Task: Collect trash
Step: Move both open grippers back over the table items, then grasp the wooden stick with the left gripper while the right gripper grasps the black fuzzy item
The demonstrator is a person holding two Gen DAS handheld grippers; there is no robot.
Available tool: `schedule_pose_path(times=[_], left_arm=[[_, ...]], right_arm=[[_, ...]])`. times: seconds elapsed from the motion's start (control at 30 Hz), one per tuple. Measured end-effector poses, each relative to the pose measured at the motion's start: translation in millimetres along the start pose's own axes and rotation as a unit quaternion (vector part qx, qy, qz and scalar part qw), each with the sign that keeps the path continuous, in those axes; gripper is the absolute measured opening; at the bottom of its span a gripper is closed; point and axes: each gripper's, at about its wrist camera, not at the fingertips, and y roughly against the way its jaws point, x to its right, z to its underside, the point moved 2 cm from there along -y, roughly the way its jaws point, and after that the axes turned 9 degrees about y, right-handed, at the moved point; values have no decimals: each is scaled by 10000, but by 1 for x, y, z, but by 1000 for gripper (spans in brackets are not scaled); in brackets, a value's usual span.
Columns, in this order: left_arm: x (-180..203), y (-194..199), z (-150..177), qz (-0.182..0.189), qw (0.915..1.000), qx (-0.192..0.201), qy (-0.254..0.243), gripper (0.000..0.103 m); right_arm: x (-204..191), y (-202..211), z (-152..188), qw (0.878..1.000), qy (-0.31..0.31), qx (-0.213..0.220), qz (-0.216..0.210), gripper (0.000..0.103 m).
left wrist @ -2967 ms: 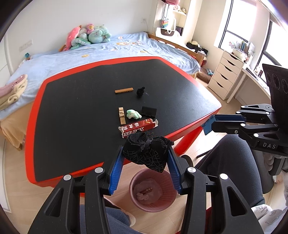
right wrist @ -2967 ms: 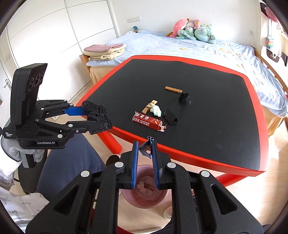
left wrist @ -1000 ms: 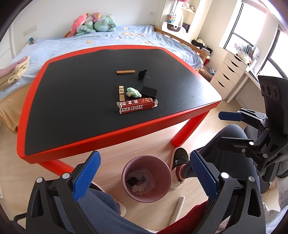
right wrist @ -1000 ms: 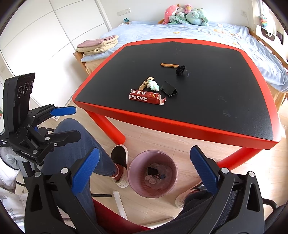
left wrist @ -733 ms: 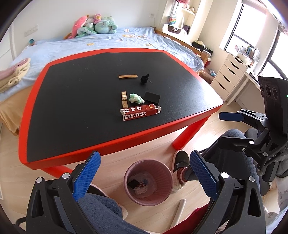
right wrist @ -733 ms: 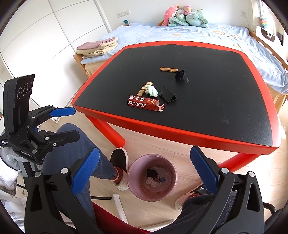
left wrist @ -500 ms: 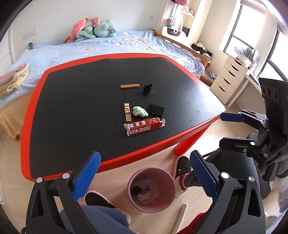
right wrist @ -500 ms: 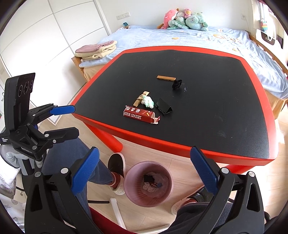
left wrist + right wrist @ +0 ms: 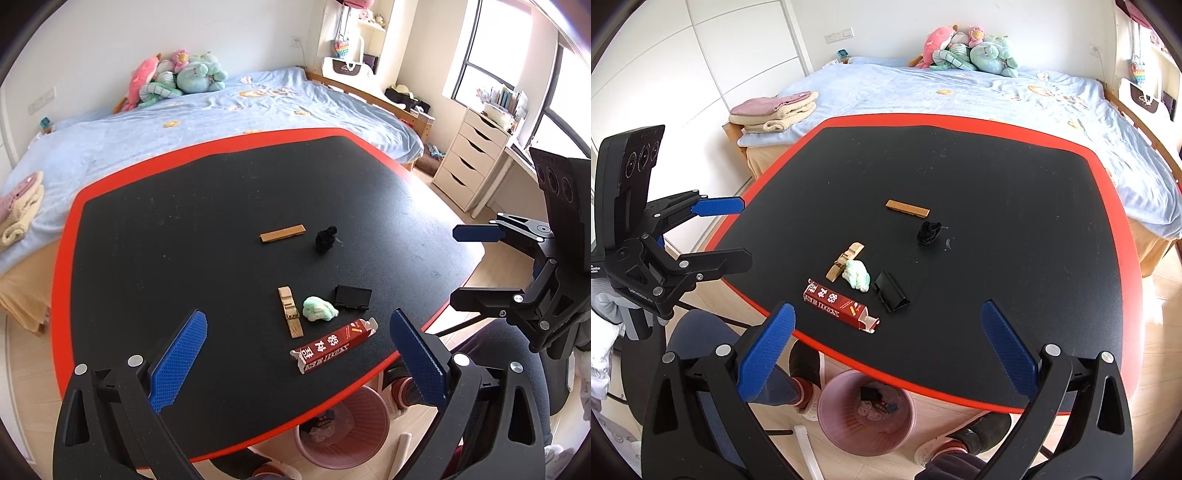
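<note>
Both my grippers, left (image 9: pixel 295 354) and right (image 9: pixel 886 347), gape empty; I'd take the box (image 9: pixel 333 345) at the table's (image 9: pixel 147 258) near edge across its narrow sides.

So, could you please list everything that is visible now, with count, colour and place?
long red carton box: 1, red, table's near edge
crumpled green-white wad: 1, beside the box
wooden clothespin: 1, tan, left of the wad
black folded clip: 1, right of the wad
flat brown wooden strip: 1, mid-table
small black crumpled lump: 1, beside the strip
black table with red rim: 1
pink round trash bin: 1, floor, holding scraps
left claw: open, empty
right claw: open, empty
</note>
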Motion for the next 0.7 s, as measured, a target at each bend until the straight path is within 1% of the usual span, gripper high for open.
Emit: schedule_pose_path(times=[0.1,0.2,0.37,0.5,0.7], left_arm=[[-4,-12,-15,6,9998,-36,-170,95],[-8,-27,-28,136,9992,-111,-358,95],[-14,-59,-49,197,9964,-378,-736,95],[-17,-83,-62,211,9929,-591,-1014,95],[-16,-113,-72,411,9838,-915,-1487,95]], right_arm=[[8,-14,-10,10000,43,-71,45,99],[14,-30,-18,9998,62,-175,66,99],[22,-59,-27,9992,81,-386,111,99],[29,-77,-34,9987,51,-497,138,99],[35,-98,-40,9979,74,-629,154,99]])
